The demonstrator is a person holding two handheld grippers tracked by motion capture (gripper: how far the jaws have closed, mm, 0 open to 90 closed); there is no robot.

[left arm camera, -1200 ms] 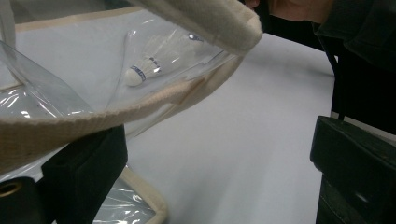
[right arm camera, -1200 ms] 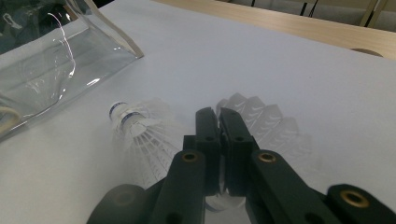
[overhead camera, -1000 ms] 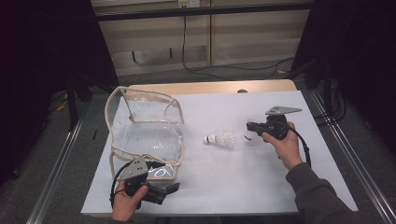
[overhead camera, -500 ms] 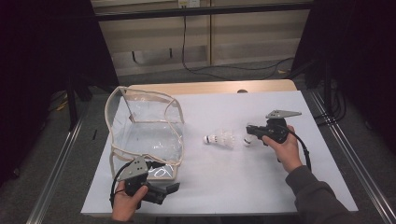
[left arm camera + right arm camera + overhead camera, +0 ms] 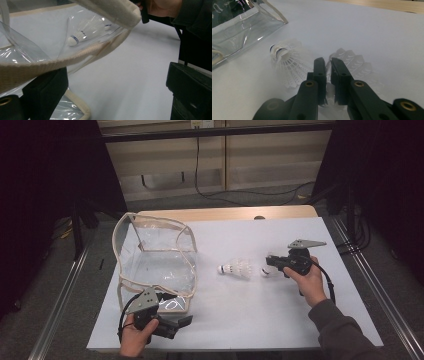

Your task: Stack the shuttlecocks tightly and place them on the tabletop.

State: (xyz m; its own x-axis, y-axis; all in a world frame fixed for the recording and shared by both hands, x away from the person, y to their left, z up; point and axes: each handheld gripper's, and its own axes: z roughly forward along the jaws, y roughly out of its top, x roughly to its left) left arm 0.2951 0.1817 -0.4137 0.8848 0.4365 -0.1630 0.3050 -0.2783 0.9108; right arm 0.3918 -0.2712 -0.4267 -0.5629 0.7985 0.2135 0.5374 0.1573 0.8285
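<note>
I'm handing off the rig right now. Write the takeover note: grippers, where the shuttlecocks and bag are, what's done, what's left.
Left gripper: open, one jaw under the clear bag's near rim, propping the mouth open.
Right gripper: shut on a shuttlecock's feather skirt, at table level.
Second shuttlecock: lying free on the white table between bag and right gripper.
Done: one shuttlecock gripped. Nothing visibly in the bag.
Left, likely: carry both shuttlecocks into the bag.

Table [image 5: 280, 320], white-topped: clear bag [image 5: 155, 265] lying just ahead of my left gripper [image 5: 175, 325]; shuttlecock [image 5: 239, 268] lying just beside my right gripper [image 5: 270, 262], bag-side.
</note>
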